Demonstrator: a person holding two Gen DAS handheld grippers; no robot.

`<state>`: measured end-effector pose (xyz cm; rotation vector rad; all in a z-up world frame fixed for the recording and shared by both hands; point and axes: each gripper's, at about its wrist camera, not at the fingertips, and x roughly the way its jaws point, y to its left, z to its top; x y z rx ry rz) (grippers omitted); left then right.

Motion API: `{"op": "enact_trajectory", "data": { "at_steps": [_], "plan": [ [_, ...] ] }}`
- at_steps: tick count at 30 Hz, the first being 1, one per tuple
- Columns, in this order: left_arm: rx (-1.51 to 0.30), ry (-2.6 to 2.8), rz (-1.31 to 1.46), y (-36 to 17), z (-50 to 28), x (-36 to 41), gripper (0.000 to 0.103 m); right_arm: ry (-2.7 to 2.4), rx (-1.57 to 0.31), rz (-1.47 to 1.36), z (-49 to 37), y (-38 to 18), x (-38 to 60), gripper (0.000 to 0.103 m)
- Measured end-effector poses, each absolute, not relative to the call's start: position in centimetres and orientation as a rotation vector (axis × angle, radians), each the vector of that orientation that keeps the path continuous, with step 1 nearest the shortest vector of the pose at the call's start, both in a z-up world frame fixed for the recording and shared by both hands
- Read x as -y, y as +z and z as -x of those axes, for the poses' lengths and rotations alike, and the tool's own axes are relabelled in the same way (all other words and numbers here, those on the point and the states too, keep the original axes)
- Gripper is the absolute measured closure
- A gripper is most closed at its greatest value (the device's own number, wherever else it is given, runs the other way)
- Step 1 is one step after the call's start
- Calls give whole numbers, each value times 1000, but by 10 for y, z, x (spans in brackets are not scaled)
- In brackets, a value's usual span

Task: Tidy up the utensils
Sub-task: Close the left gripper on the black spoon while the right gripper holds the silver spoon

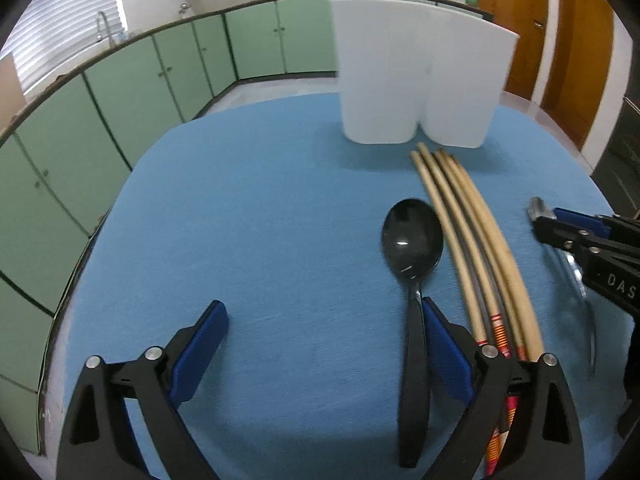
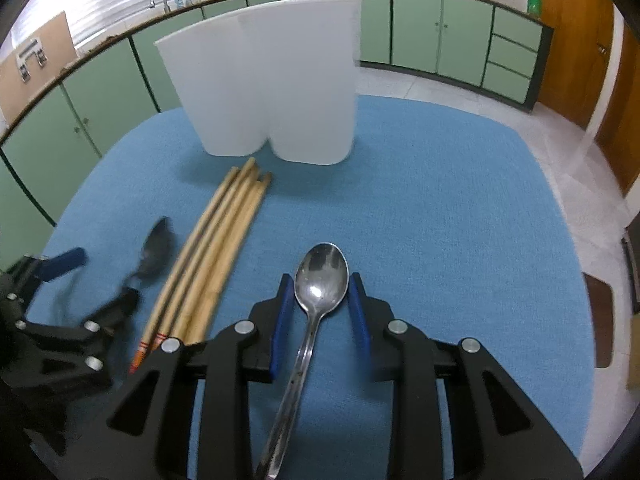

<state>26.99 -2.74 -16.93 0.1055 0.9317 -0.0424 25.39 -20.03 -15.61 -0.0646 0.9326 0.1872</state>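
Note:
A white two-compartment holder (image 1: 416,76) (image 2: 272,80) stands at the far side of the blue cloth. Several wooden chopsticks (image 1: 468,220) (image 2: 216,236) lie in front of it. A black spoon (image 1: 414,240) (image 2: 158,250) lies left of the chopsticks. My left gripper (image 1: 324,316) is open wide; the black spoon's handle lies just inside its right finger (image 1: 444,344). A metal spoon (image 2: 320,280) lies right of the chopsticks, its neck between the fingers of my right gripper (image 2: 322,312), which is open around it. The right gripper also shows in the left wrist view (image 1: 560,228).
The blue cloth (image 1: 260,220) (image 2: 460,220) covers a round table. Green kitchen cabinets (image 1: 120,92) run behind, with a sink tap, pots and a green bottle on the counter. A wooden door (image 1: 576,40) is at the right.

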Motion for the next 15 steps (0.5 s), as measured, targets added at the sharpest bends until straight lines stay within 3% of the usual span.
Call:
{"op": "enact_trajectory", "data": {
  "at_steps": [15],
  "plan": [
    [-932,-106,-95,-159,-285,46,11,198,-953,39,-264,-153,212,73]
  ]
}}
